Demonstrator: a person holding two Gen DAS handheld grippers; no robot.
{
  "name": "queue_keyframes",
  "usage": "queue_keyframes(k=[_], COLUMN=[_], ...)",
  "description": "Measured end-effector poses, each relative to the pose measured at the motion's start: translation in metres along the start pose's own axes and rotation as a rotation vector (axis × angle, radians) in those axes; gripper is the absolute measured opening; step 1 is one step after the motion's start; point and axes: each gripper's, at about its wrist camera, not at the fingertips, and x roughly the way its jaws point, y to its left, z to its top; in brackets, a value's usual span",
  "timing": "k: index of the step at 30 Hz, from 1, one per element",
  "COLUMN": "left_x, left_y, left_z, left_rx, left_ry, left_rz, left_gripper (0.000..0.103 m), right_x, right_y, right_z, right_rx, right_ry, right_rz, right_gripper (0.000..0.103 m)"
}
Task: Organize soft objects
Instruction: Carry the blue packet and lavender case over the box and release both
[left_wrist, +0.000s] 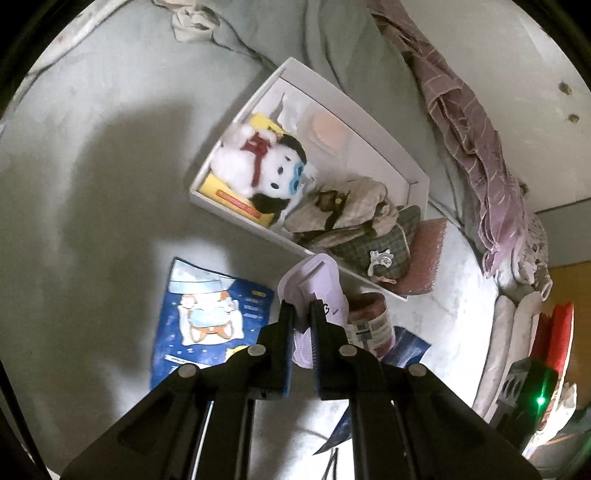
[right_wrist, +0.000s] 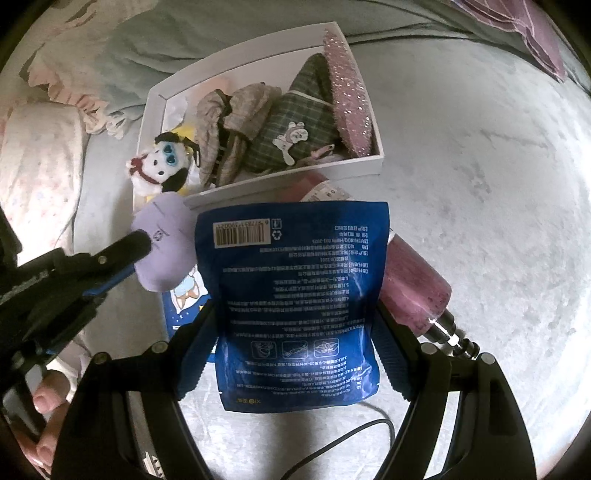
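While the left gripper (left_wrist: 303, 314) pinches the lilac plush (left_wrist: 314, 284) narrowly at one edge, it may slip before reaching the white box (left_wrist: 236, 110), already crowded with one dog plush (left_wrist: 266, 166). Right gripper (right_wrist: 291, 332), jaws wide, clasps one blue pouch (right_wrist: 295, 295); a second (left_wrist: 210, 314) lies below.

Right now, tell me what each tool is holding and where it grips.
Left tool: shut on the lavender soft item, pinching its near edge. Right tool: holds the blue pouch by its two side edges.
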Motion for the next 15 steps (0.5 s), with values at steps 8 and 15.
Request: queue_keyframes(k=[8,15], left_x=[-0.015,-0.02], left_y=[-0.008,-0.029], left_z=[0.013,0.057], left_rx=[0.19,0.389], left_ry=[0.055,0.098], left_rz=[0.08,0.116], left_gripper=[0.007,0.007], right_x=[0.009,-0.007], right_y=[0.029,0.042], right_z=[0.02,0.07], right_rx=[-0.203,-0.313], right_ry=[0.101,0.183], right_rz=[0.026,0.065], right_gripper=[0.08,0.08])
